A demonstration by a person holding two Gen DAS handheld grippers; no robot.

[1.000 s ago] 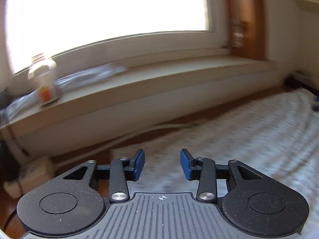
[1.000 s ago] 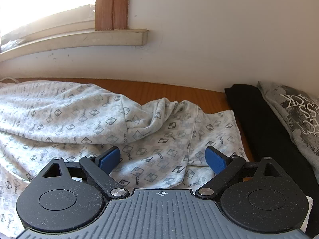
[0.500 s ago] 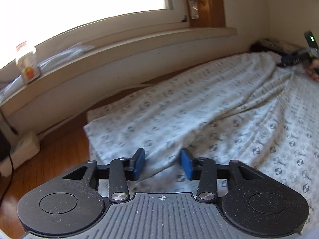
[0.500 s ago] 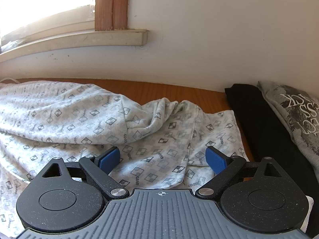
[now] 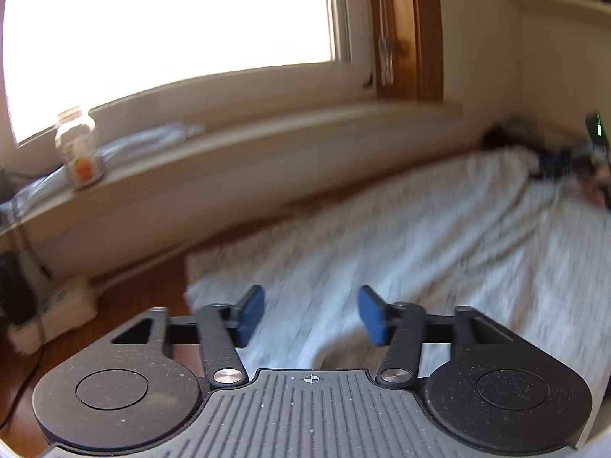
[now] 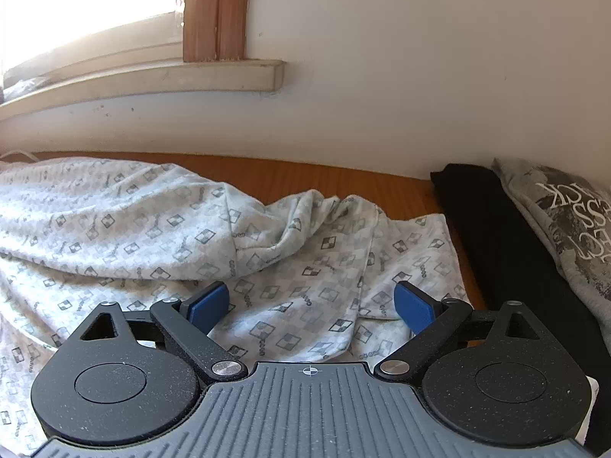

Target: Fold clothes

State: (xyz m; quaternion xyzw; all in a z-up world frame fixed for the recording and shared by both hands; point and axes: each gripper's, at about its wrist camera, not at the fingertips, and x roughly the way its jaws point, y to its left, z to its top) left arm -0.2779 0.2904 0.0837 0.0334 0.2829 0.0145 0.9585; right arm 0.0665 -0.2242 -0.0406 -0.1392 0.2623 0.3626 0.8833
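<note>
The left gripper (image 5: 311, 315) is opening, nothing between its pads, above the patterned garment (image 5: 420, 252) spread on the desk (image 6: 305, 175). The right gripper (image 6: 311, 305) is spread wide over the garment's bunched end. At 10 o'clock, a jar (image 5: 78, 149) holding something orange stands on the sill (image 5: 267, 133).

Home, a lived-in room, likely bedroom or living room. Wood-framed window (image 5: 404, 30) with a deep painted sill (image 5: 267, 141); glass jar (image 5: 78, 149) and crumpled plastic wrap (image 5: 152, 139) sit on the sill. Wooden floor (image 6: 305, 173), plain white wall (image 6: 420, 57), a power strip (image 5: 57, 305) with cords by the baseboard. Laundry spread on the floor: patterned white garment (image 6: 133, 225), folded black garment (image 6: 496, 236), grey printed t-shirt (image 6: 565, 221).
</note>
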